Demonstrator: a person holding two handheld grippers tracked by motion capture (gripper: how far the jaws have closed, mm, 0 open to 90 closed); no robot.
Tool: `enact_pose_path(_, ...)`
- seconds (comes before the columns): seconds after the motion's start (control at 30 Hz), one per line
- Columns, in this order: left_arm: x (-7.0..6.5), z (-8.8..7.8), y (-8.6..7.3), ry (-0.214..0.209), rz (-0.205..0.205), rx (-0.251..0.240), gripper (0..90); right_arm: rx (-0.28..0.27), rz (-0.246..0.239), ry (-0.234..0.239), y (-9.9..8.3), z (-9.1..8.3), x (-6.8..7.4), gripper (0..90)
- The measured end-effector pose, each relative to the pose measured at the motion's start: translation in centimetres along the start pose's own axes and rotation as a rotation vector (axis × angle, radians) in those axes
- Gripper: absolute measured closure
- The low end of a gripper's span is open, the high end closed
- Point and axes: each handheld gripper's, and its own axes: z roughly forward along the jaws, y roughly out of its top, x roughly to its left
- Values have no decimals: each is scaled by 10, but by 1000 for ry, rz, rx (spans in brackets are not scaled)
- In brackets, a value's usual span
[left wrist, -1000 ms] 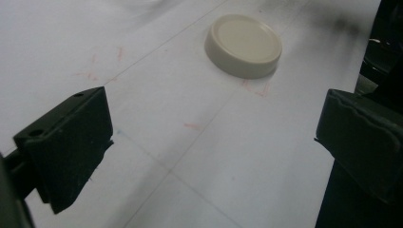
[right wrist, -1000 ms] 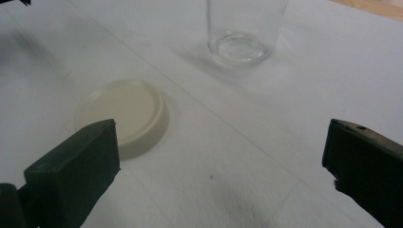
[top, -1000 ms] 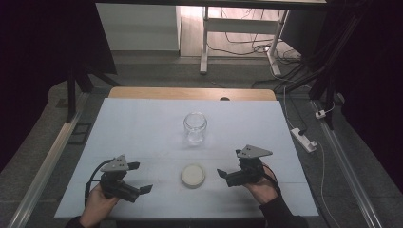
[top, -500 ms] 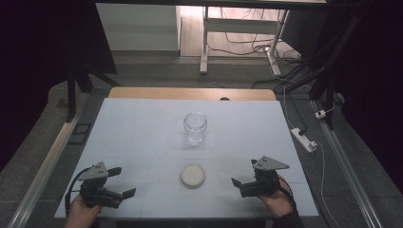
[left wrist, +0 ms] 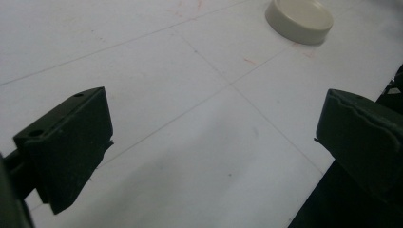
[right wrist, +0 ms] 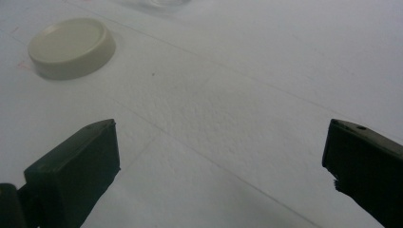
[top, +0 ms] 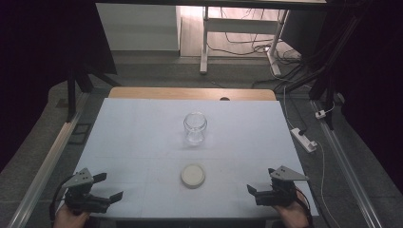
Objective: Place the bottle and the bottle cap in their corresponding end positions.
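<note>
A clear glass jar [top: 195,127] stands upright and lidless at the middle of the white table [top: 142,133]. A round cream lid [top: 193,175] lies flat on the table in front of it. My left gripper [top: 108,186] is open over the near left corner, with nothing between its jaws. My right gripper [top: 260,182] is open over the near right corner, also holding nothing. In the left gripper view the lid [left wrist: 299,20] lies far ahead at the upper right of the gripper [left wrist: 214,137]. The right gripper view has the lid [right wrist: 72,46] at the upper left of the gripper [right wrist: 221,161].
A wooden strip [top: 190,93] borders the table's far edge. Metal rails [top: 47,161] run along both sides of the table. A white power strip [top: 304,139] lies on the floor at the right. A white frame with cables [top: 237,33] stands beyond the table.
Both grippers have pulled back toward the near edge and apart, the left to the near left corner, the right to the near right. Jar and lid have not moved.
</note>
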Motion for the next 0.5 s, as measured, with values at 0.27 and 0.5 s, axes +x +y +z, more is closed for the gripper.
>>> enact_pose_path(0.27, 5, -8, -9, 36, -29, 6, 0, 9, 41, -22, -14, -13, -7, 0)
enact_pose_path(0.5, 7, -14, -14, 68, -43, 17, 0, 14, 65, -47, -20, -22, -9, 0)
